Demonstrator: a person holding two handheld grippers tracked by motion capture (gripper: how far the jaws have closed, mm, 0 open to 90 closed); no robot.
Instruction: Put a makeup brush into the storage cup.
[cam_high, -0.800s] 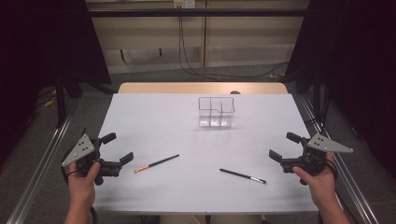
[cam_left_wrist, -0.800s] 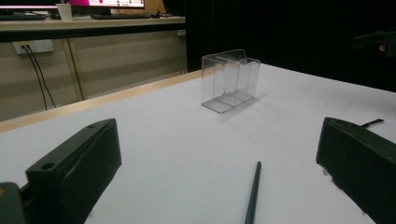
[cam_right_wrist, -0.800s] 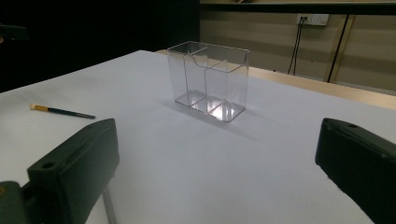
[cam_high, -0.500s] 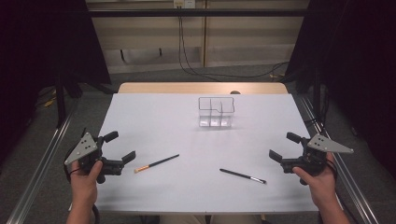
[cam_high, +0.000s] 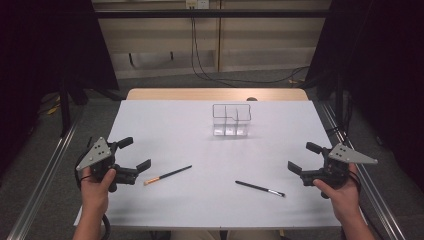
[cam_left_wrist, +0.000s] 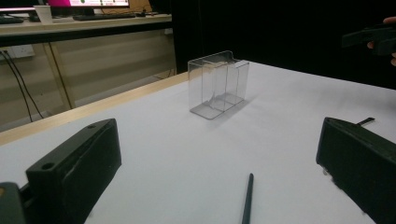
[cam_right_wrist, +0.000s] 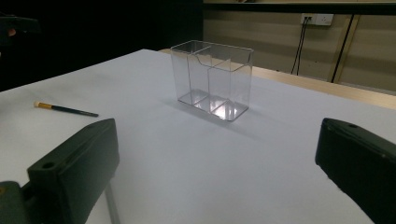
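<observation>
Left tool (cam_high: 134, 154) held above the near left part of the white tabletop (cam_high: 190, 135), jaws spread wide, nothing between them. Right tool (cam_high: 304, 158) held above the near right part, jaws likewise spread and empty. Clear plastic organizer (cam_high: 230, 119) standing upright, well beyond both tools, toward the far edge. Orange-tipped brush (cam_high: 167, 175) lying flat, nearer than the organizer and to its left, just beside the left tool. Dark thin brush (cam_high: 260, 188) lying flat, nearer than the organizer and a little to its right, near the right tool but apart from it.
</observation>
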